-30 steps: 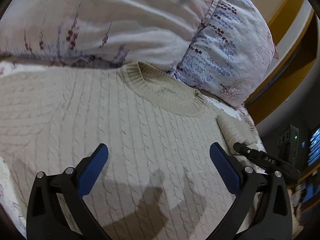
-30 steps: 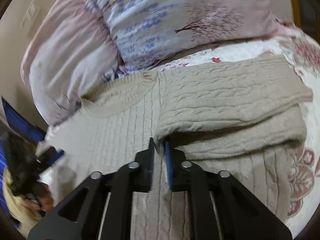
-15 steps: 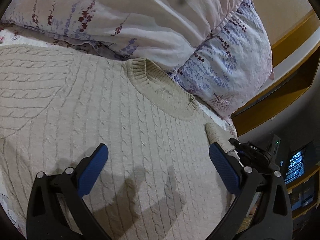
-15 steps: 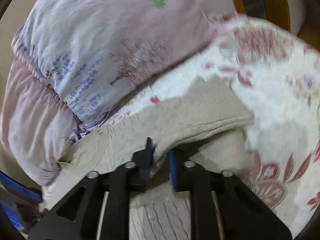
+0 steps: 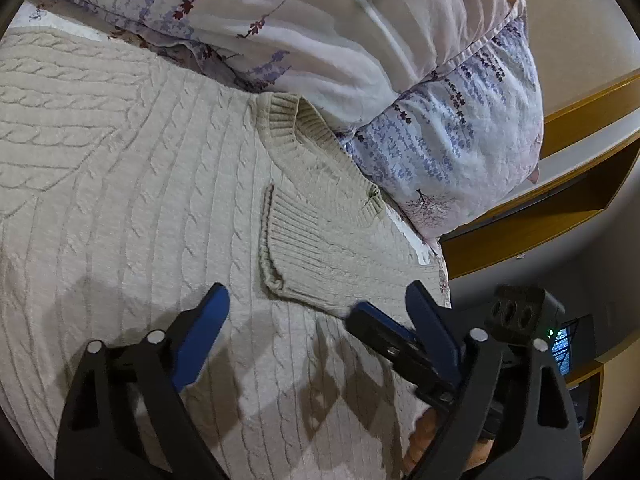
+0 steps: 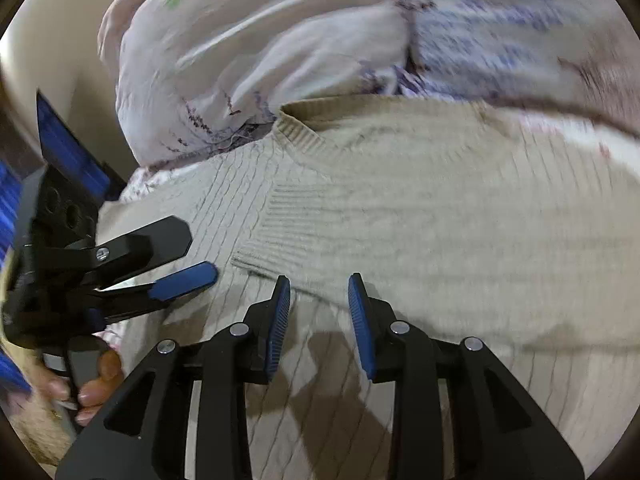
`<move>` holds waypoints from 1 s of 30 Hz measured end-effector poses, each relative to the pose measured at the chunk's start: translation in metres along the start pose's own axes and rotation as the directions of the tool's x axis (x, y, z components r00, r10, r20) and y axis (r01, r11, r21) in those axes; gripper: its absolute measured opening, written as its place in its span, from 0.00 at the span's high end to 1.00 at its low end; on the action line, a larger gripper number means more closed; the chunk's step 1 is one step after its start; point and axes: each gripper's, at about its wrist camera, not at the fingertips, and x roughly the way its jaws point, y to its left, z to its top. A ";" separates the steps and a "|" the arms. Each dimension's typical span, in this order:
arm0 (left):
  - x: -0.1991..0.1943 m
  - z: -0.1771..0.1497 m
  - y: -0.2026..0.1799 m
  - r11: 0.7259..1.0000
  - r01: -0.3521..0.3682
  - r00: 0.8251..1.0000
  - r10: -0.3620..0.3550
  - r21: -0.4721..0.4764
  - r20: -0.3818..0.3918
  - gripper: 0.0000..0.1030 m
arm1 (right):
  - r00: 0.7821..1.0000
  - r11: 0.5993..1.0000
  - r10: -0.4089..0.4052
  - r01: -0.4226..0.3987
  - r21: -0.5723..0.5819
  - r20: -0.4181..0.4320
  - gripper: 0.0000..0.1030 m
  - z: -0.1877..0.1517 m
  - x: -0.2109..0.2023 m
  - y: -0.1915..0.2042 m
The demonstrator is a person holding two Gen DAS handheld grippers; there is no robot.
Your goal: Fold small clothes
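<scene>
A beige cable-knit sweater (image 5: 132,200) lies flat on the bed, its collar (image 5: 320,152) toward the pillows. One sleeve (image 5: 304,252) is folded across the chest, with its ribbed cuff (image 6: 288,224) below the collar. My left gripper (image 5: 316,308) hovers over the sweater, its jaws wide but closing, and the sleeve's edge lies just ahead of them, unpressed. My right gripper (image 6: 318,304) is opening, its pads clear of the sleeve edge at its tips. One right finger (image 5: 384,340) shows in the left wrist view.
Two floral pillows (image 5: 460,128) (image 6: 248,52) lean against the sweater's collar end. A wooden frame (image 5: 540,208) runs behind the bed on the right. A person's hand (image 6: 92,388) holds the left gripper (image 6: 200,254) at the bed's edge.
The right gripper carried the sleeve across the sweater's front, then opened and let it go. The sleeve now lies folded over the chest. The left gripper rolled and its jaws narrowed.
</scene>
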 end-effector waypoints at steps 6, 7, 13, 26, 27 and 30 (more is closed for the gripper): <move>0.017 0.007 0.001 0.996 -0.018 1.000 0.017 -0.082 -0.018 0.40 | 0.998 0.973 0.038 -0.050 0.224 0.059 0.46 -0.021 -0.042 -0.054; 0.021 0.008 0.000 0.996 -0.016 0.999 0.013 -0.091 -0.029 0.48 | 0.997 0.961 0.040 -0.058 0.271 0.072 0.46 -0.026 -0.049 -0.066; 0.052 0.012 -0.007 0.998 -0.065 0.995 0.063 -0.026 -0.081 0.92 | 0.986 0.874 0.000 -0.082 0.479 0.167 0.47 -0.039 -0.070 -0.114; -0.007 0.044 0.011 0.967 -0.241 0.968 0.233 0.083 0.095 0.93 | 0.925 0.760 -0.277 0.047 0.648 0.259 0.82 -0.035 -0.090 -0.162; -0.005 0.042 0.014 0.961 -0.260 0.964 0.253 0.089 0.083 0.93 | 0.918 0.757 -0.308 0.078 0.649 0.249 0.92 -0.034 -0.088 -0.162; 0.004 0.037 0.021 0.949 -0.299 0.954 0.293 0.100 0.065 0.92 | 0.910 0.750 -0.336 0.101 0.654 0.244 0.92 -0.036 -0.086 -0.161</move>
